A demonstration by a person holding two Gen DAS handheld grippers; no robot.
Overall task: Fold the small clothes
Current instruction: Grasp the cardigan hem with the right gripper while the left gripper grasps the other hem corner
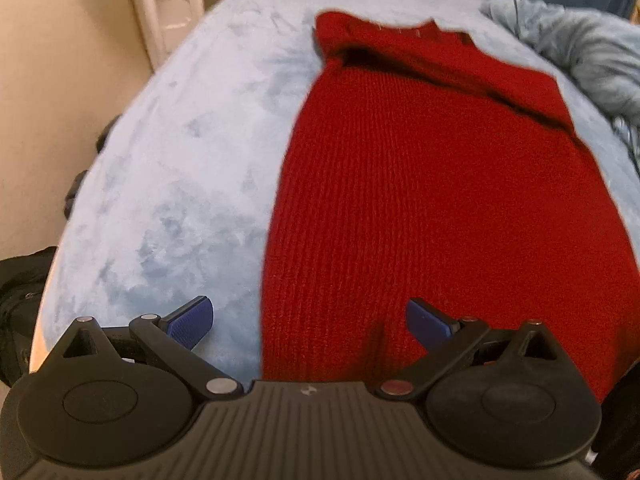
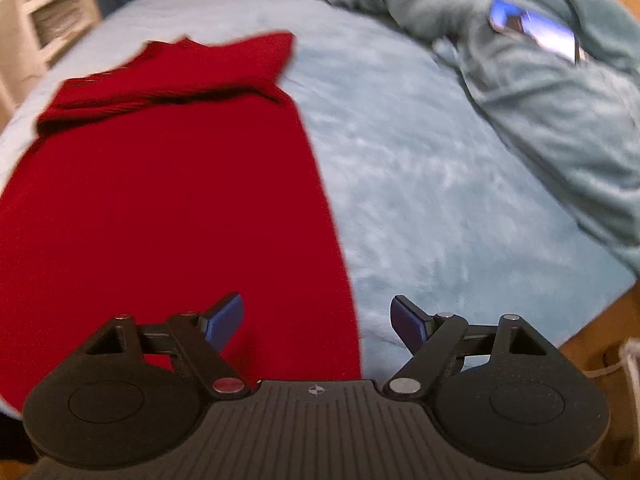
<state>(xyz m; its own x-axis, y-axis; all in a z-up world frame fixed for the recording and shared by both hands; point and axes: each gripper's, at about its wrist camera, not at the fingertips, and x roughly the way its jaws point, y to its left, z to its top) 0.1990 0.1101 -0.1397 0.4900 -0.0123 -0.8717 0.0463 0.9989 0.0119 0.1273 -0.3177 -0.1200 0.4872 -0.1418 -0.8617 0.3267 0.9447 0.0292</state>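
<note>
A red knitted garment [image 1: 420,200] lies flat on a pale blue fleece bed cover [image 1: 180,168], its far end folded over into a thick band. It also shows in the right wrist view [image 2: 168,200]. My left gripper [image 1: 310,322] is open and empty, straddling the garment's near left edge: one blue pad over the fleece, the other over the knit. My right gripper [image 2: 316,322] is open and empty, straddling the garment's near right edge.
A crumpled grey-green blanket [image 2: 540,100] is heaped at the right of the bed, with a phone [image 2: 536,30] lying on it. White shelving [image 2: 44,12] stands past the far left. A wooden bed edge [image 2: 600,340] shows at near right.
</note>
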